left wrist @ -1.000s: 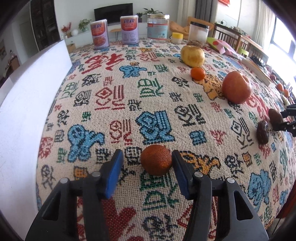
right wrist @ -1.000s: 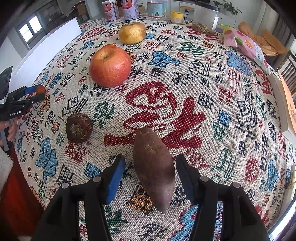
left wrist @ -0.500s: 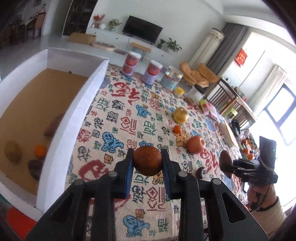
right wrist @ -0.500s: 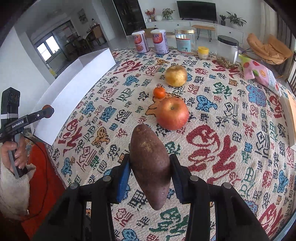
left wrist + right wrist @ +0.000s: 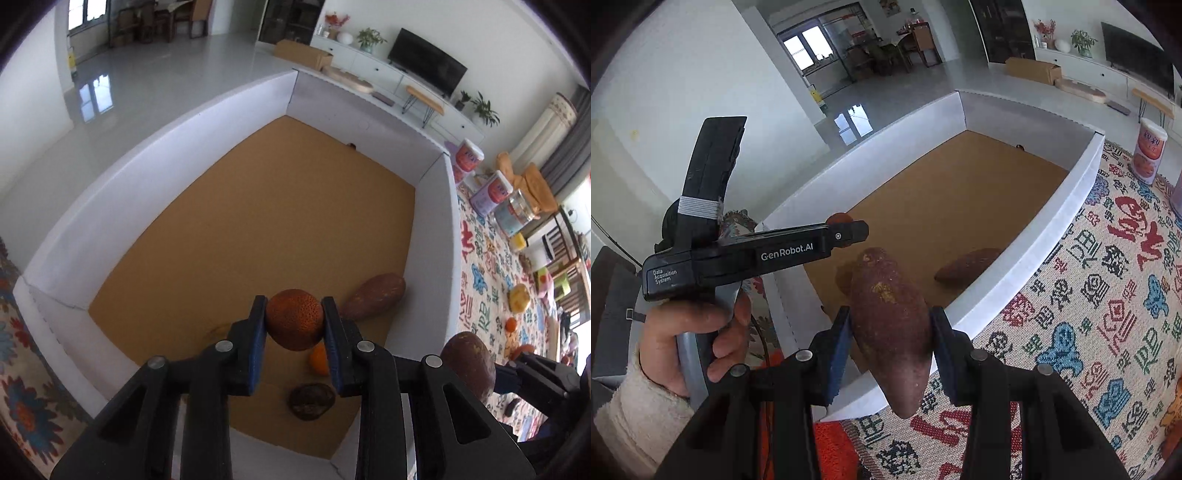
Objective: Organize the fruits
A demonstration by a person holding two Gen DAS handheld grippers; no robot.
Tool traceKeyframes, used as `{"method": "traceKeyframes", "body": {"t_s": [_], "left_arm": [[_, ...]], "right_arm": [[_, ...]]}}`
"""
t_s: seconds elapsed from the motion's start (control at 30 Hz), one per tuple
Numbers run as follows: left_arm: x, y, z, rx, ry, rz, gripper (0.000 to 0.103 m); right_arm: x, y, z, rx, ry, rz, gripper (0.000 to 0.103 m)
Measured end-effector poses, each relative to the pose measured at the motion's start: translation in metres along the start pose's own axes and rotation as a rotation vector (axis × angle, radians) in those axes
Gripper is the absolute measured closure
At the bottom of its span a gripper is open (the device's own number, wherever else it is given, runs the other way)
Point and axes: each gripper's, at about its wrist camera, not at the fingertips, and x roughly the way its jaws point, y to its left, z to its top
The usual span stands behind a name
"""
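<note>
My left gripper (image 5: 294,325) has its blue pads clamped on a round, rough-skinned dark orange fruit (image 5: 294,319), and I am holding it in the air above the near end of the large white-walled cardboard box with a brown floor (image 5: 110,206). Down on that floor, to the right of the held fruit, lies a long reddish-brown sweet potato (image 5: 373,297) close to the right wall. Just beneath my jaws I see a small bright orange citrus (image 5: 318,360), half hidden by the right finger, and nearer to me a dark, wrinkled round fruit (image 5: 311,400). There may be another pale item behind the left finger, but the view there is too blocked to say.

My right gripper (image 5: 890,334) is closed on a second, larger purple-brown sweet potato (image 5: 890,325), gripped across its middle with its pointed end hanging toward the camera. It hangs over the box's near wall (image 5: 1015,269), at the edge of the patterned woven tablecloth with red and blue characters (image 5: 1108,314). In this view the left gripper's black body crosses the left side, held by a hand (image 5: 690,339) in a cream fleecy sleeve (image 5: 631,417).

Further out on the cloth stand a red-and-white printed canister (image 5: 1149,151) and, in the left view, a yellow fruit (image 5: 520,295) and a small orange one (image 5: 511,324).
</note>
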Motion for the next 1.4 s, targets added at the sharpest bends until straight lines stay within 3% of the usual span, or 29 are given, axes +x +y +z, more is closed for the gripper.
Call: {"method": "traceKeyframes", "body": {"t_s": [0.07, 0.13, 0.23, 0.37, 0.43, 0.53, 0.63, 0.73, 0.83, 0.93, 1.0, 1.07, 1.17, 1.27, 1.4], "left_arm": [[0.002, 0.006, -0.002, -0.010, -0.007, 0.018, 0.069], [-0.003, 0.007, -0.003, -0.010, -0.042, 0.029, 0.049], [-0.026, 0.007, 0.001, -0.026, -0.133, 0.044, 0.028], [-0.072, -0.015, 0.001, 0.007, -0.277, -0.002, 0.016], [-0.091, -0.037, -0.007, 0.051, -0.324, -0.054, 0.013], [-0.103, -0.083, -0.026, 0.135, -0.343, -0.155, 0.010], [-0.097, -0.134, -0.049, 0.232, -0.314, -0.250, 0.009], [-0.071, -0.185, -0.081, 0.326, -0.243, -0.320, 0.008], [-0.026, -0.230, -0.119, 0.401, -0.147, -0.327, 0.008], [0.015, -0.265, -0.163, 0.480, -0.075, -0.289, 0.008], [0.039, -0.284, -0.184, 0.545, -0.039, -0.234, 0.008], [0.050, -0.294, -0.194, 0.592, -0.053, -0.199, 0.008], [0.061, -0.300, -0.189, 0.620, -0.100, -0.174, 0.008], [0.071, -0.297, -0.181, 0.613, -0.120, -0.135, 0.008], [0.089, -0.291, -0.179, 0.585, -0.076, -0.118, 0.008]], "right_arm": [[0.024, 0.006, 0.011, 0.006, 0.006, -0.037, 0.061], [0.039, 0.006, 0.020, 0.042, -0.010, -0.044, 0.060], [0.025, 0.002, 0.030, 0.102, -0.140, -0.033, 0.056], [-0.047, -0.009, 0.026, 0.120, -0.356, -0.042, 0.039], [-0.083, -0.019, 0.014, 0.093, -0.416, -0.091, 0.022], [-0.136, -0.044, -0.017, 0.046, -0.478, -0.224, 0.004], [-0.182, -0.083, -0.063, 0.036, -0.514, -0.404, 0.000], [-0.223, -0.139, -0.122, 0.112, -0.515, -0.561, 0.000], [-0.247, -0.203, -0.190, 0.269, -0.459, -0.689, 0.000], [-0.254, -0.265, -0.269, 0.446, -0.371, -0.803, 0.000], [-0.251, -0.298, -0.317, 0.550, -0.303, -0.839, 0.000], [-0.245, -0.319, -0.348, 0.626, -0.249, -0.844, 0.000], [-0.240, -0.325, -0.372, 0.637, -0.218, -0.856, 0.000], [-0.230, -0.322, -0.369, 0.613, -0.190, -0.862, 0.000], [-0.229, -0.326, -0.370, 0.632, -0.198, -0.831, 0.000]]}}
